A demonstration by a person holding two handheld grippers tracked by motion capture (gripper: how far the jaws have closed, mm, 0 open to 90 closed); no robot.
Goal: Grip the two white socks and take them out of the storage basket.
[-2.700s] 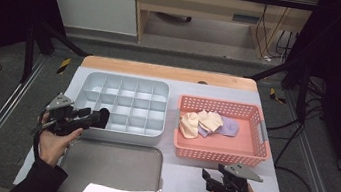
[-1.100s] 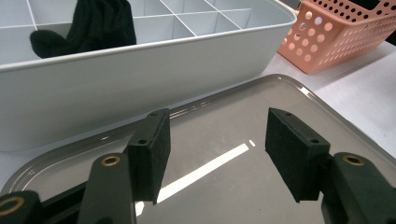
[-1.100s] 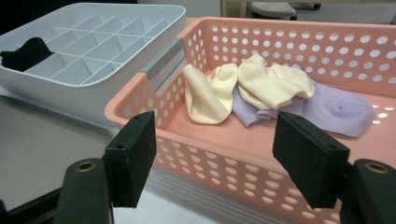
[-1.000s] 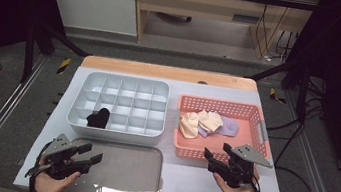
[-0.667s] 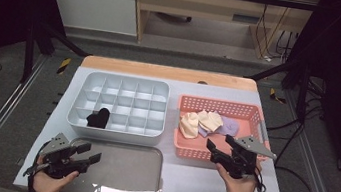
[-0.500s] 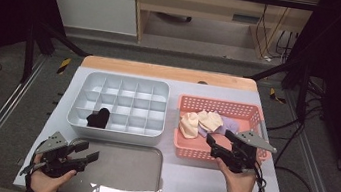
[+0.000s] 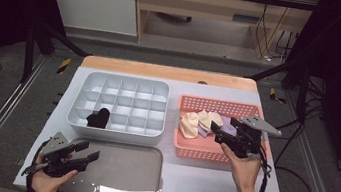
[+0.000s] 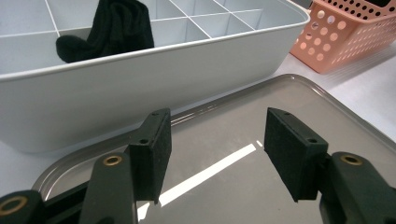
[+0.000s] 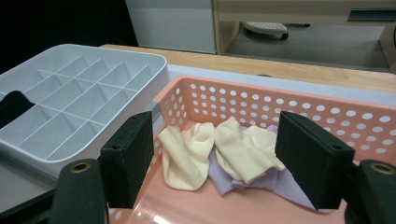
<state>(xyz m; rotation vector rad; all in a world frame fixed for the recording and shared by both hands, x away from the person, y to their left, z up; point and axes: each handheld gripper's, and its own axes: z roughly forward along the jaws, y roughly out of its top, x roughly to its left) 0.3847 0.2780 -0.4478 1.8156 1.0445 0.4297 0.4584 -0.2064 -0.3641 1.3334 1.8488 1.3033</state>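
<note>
The right gripper [image 7: 219, 131] hangs over the pink basket [image 7: 201, 153] at the table's right side, jaws released and just opening, above the cream socks [image 9: 219, 151]. The left gripper [image 7: 87, 153] hovers, jaws released and empty, over the tray [image 7: 137, 172] at the near edge.

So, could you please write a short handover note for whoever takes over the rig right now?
Left gripper: open, holding nothing, over the metal tray at the near edge of the table.
Right gripper: open, holding nothing, over the pink basket, aimed at the socks.
Done: one black sock sits in a front-row compartment of the white divided box.
Left: two cream socks and a lilac piece lie in the basket. Probable next step: grasp a cream sock with the right gripper and place it in a free compartment.
</note>
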